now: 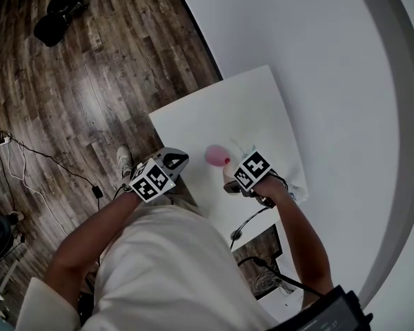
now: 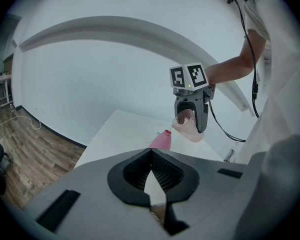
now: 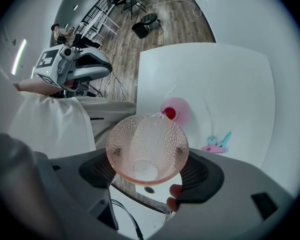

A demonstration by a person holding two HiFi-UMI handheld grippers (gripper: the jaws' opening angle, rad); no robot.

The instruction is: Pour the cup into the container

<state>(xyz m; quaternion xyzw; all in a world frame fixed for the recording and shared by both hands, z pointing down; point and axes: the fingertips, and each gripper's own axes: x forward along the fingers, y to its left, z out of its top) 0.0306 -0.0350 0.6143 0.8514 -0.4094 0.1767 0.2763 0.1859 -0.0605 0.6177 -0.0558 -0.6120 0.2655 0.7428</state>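
Pink cup, pinched in right gripper, tips over the container mouth; looks drained, pour nearly done. Idle left gripper closed on nothing.

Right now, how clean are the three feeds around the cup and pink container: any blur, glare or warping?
Right gripper view: cup and container sharp, table edges bowed by the fisheye. Left gripper view: dark corners, both clear, no glare. Head view: even light, soft shadows, the wall curves at its edge.
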